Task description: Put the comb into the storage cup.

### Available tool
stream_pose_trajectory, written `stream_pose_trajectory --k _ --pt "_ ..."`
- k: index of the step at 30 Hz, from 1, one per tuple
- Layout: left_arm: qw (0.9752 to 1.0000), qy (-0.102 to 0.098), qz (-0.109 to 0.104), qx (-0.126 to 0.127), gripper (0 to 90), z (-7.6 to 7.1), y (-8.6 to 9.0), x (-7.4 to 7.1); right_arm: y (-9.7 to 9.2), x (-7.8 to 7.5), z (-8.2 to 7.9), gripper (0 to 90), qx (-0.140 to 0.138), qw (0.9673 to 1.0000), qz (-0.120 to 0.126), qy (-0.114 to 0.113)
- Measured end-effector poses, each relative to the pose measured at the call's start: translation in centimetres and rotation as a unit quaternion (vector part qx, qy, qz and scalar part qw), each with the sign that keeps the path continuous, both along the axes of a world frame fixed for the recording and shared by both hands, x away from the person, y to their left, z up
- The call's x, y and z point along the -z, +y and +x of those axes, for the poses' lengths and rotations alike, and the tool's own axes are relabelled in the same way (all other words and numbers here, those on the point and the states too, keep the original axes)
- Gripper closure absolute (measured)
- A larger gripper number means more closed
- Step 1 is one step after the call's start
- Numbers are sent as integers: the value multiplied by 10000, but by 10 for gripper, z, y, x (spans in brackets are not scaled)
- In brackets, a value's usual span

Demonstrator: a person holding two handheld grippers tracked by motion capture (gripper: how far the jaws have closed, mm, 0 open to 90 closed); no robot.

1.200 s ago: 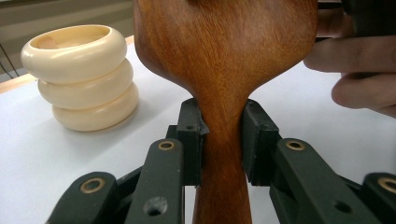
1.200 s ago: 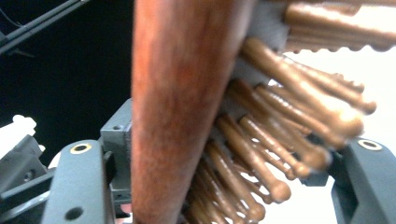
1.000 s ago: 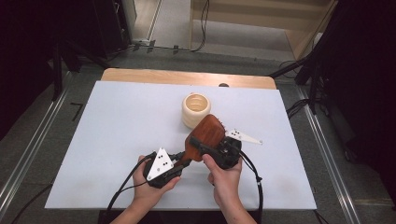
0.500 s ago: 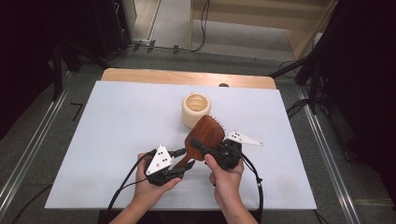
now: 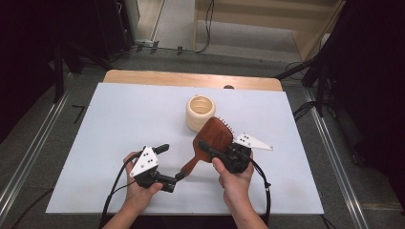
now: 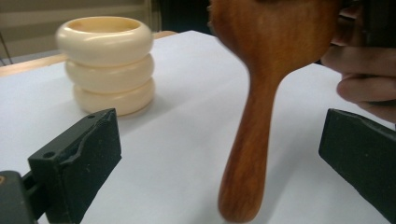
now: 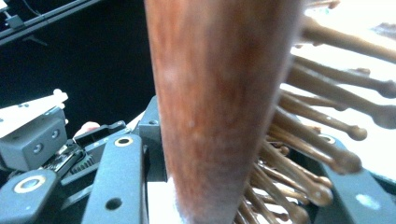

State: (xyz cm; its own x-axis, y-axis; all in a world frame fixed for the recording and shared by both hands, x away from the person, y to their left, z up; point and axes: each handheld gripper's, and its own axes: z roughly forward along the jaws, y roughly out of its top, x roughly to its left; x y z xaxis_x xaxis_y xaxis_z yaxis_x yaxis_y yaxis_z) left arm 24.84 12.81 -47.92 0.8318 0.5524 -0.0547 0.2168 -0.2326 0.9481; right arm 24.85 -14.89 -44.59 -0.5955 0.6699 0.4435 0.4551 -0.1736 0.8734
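Note:
A wooden hairbrush (image 5: 214,134) is held over the white table, its handle (image 6: 252,154) slanting down toward my left gripper (image 5: 171,165). My right gripper (image 5: 210,148) is shut on the brush head. In the right gripper view the brown back (image 7: 215,107) and the bristles (image 7: 317,135) sit between its jaws (image 7: 233,191). My left gripper (image 6: 219,135) is open. Its jaws have just been opening, and they stand wide on either side of the handle without touching it.
A cream ringed cup (image 5: 200,112) (image 6: 107,65) stands upright just behind the brush. The white table sheet (image 5: 114,119) ends at a wooden strip (image 5: 191,78) at the back. Cables trail from both grippers toward the front edge.
The left gripper's jaws opened and let go of the handle, and the left hand drew back to the left. The right gripper closed on the brush head, which now stands more upright.

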Motion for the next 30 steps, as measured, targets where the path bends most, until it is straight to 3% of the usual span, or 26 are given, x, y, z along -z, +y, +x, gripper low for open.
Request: stream_pose_trajectory --k 10,18,30 --pt "9993 -51 -161 -344 0 0 35 -4 1 -8 2 508 -122 9997 -73 -184" --pt "9978 -110 -123 -648 0 -2 64 -2 -1 -12 6 507 -205 9991 -197 -330" --pt "9944 -152 -179 -1029 0 -2 100 -2 -8 -15 12 507 -151 9989 -302 -324"
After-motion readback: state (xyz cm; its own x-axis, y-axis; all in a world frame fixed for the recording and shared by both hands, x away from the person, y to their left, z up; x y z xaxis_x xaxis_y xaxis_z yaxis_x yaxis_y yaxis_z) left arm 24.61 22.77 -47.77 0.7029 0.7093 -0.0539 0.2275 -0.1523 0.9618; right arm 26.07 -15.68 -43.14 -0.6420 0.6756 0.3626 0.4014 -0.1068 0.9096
